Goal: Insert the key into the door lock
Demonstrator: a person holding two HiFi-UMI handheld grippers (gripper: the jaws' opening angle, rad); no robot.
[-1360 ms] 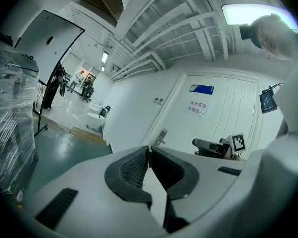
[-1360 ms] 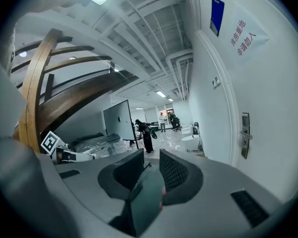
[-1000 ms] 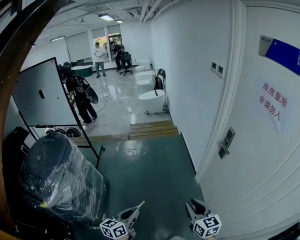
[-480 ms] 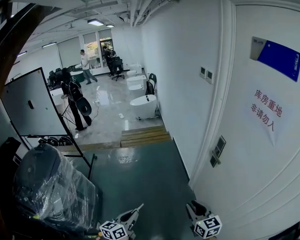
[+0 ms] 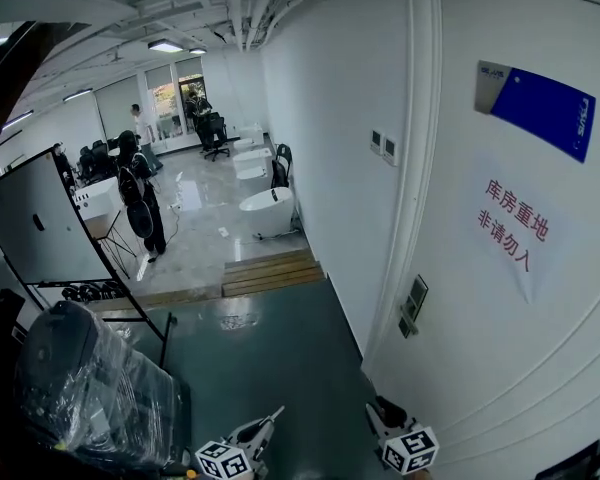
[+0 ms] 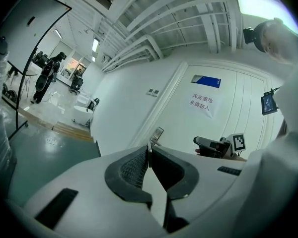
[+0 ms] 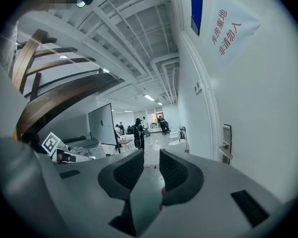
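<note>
The white door (image 5: 500, 368) fills the right of the head view. Its metal lock plate with a lever handle (image 5: 412, 308) sits at the door's left edge and also shows in the left gripper view (image 6: 156, 134) and the right gripper view (image 7: 226, 144). My left gripper (image 5: 278, 410) is low in the head view, well short of the lock. Its jaws (image 6: 149, 148) are shut on a thin silver key (image 6: 148, 152) that stands edge-on between the pads. My right gripper (image 5: 373, 408) hangs beside the door, open (image 7: 151, 156), with nothing between its pads.
A blue sign (image 5: 535, 108) and a paper notice with red characters (image 5: 515, 226) hang on the door. A bulky plastic-wrapped object (image 5: 90, 388) and a whiteboard on a stand (image 5: 35, 228) stand at left. Wooden steps (image 5: 270, 273), white tubs and several people lie beyond.
The head view has swung and moved toward the door: the lock plate and signs have slid left and grown. Both grippers keep their places at the bottom edge, jaws unchanged.
</note>
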